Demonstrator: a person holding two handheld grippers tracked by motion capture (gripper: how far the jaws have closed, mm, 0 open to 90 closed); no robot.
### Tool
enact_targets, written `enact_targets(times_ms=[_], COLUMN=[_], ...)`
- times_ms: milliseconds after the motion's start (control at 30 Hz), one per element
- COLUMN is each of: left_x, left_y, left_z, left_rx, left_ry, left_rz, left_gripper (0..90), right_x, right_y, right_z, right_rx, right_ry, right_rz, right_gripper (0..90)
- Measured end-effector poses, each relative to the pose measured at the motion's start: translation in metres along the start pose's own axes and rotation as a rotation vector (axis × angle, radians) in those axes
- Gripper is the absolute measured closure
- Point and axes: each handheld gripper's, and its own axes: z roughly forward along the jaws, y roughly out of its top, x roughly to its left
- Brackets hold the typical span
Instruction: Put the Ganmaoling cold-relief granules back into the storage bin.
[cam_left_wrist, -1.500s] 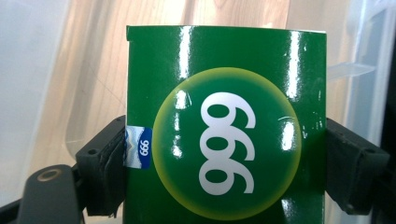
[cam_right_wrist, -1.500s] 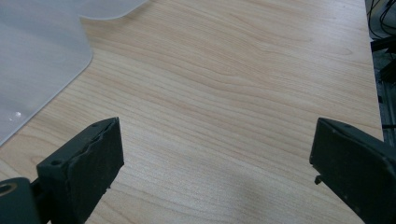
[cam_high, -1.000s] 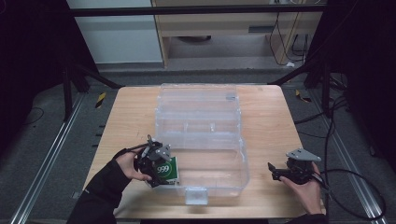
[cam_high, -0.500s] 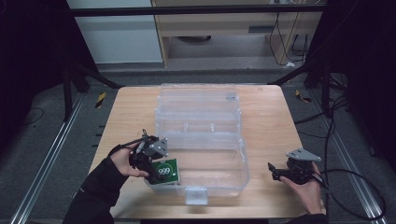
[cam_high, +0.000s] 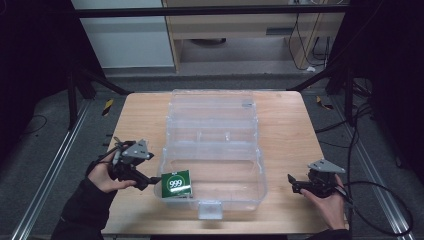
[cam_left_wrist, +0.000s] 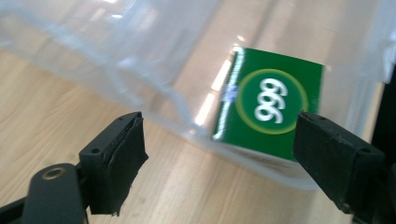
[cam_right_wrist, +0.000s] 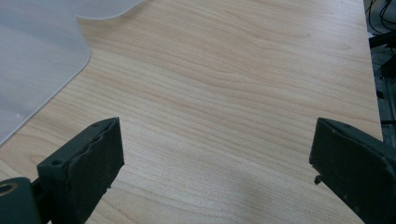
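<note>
Resting near the front right corner of the wooden desk: right gripper, held in the person's right hand, jaws standing spread wide with bare wood between them, gripping nothing, cable trailing off the right edge. Hovering beside the front left edge of the desk: left gripper, held in the left hand, jaws likewise spread apart and pinching nothing, pointing toward the front left corner of the clear plastic case. Lying flat inside that corner of the case, just beyond the left gripper's jaws and apart from them: green box bearing a white "999" inside a pale ring, seen through the transparent wall in the left gripper view. Sitting open across the middle of the desk: the case itself, latch tab facing the front edge, divided lid section lying toward the far edge. Showing at the upper left of the right gripper view: a rounded corner of the case, apart from the jaws.
</note>
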Motion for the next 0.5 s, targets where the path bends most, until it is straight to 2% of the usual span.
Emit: enact_targets(times_ms=[167,267,367,433,467,500], left_x=[0.013,0.019,0.025,0.029,0.029,0.033], left_y=[-0.03,-0.048,-0.065,-0.076,-0.076,-0.086], left_z=[-0.002,0.003,0.01,0.014,0.014,0.018], left_rx=[-0.066,-0.084,-0.096,-0.123,-0.123,-0.143], left_ry=[0.099,0.146,0.203,0.228,0.228,0.266], left_rz=[-0.144,-0.211,-0.29,-0.351,-0.351,-0.406], left_gripper=[16.4,15.4,16.0,16.2,16.2,16.4], right_x=[0.0,0.0,0.0,-0.001,-0.001,-0.001], right_y=[-0.001,-0.001,-0.002,-0.002,-0.002,-0.002], right_z=[0.0,0.0,0.0,0.0,0.0,0.0], right_rx=[0.002,0.001,0.003,0.002,0.004,0.006], right_ry=[-0.001,-0.002,-0.004,-0.003,-0.004,-0.006], right_rz=[0.004,0.008,0.01,0.013,0.017,0.016], right_gripper=[3.4,3.5,3.5,3.4,3.4,3.3])
